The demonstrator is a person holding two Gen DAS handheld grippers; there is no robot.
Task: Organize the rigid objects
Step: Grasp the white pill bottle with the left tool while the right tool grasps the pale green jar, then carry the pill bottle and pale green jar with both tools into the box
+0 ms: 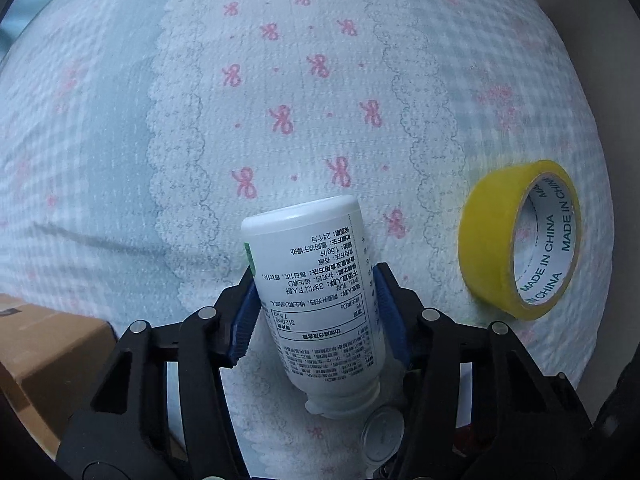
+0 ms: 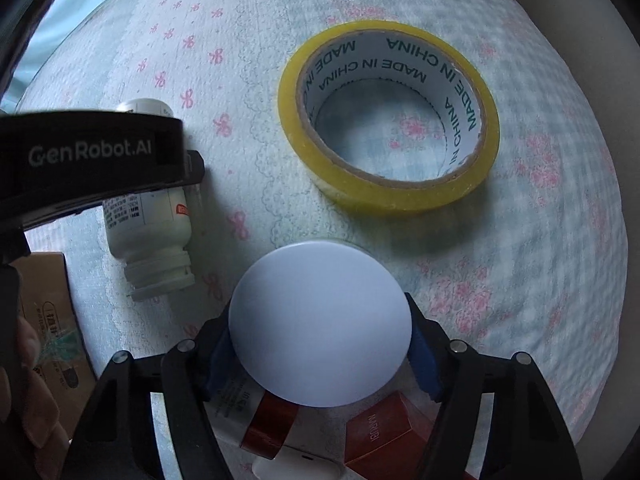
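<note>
A white bottle point(image 1: 316, 300) with a printed label and no cap lies on the bedspread, neck toward the camera. My left gripper point(image 1: 316, 280) points down over it, and both blue pads point(image 1: 244, 316) press on its sides. In the right wrist view the same bottle point(image 2: 148, 224) shows under the left gripper's black housing point(image 2: 92, 160). My right gripper point(image 2: 320, 332) is shut on a round white lid-topped jar point(image 2: 320, 320), a blue pad on each side. What lies below the lid is hidden.
A yellow tape roll point(image 1: 520, 240) point(image 2: 388, 116) lies flat to the right. A cardboard box point(image 1: 40, 360) point(image 2: 52, 320) sits at the left, with a hand point(image 2: 24, 360) in front of it. Red-brown boxes point(image 2: 380, 436) lie under the right gripper. A small round disc point(image 1: 382, 436) rests by the bottle's neck.
</note>
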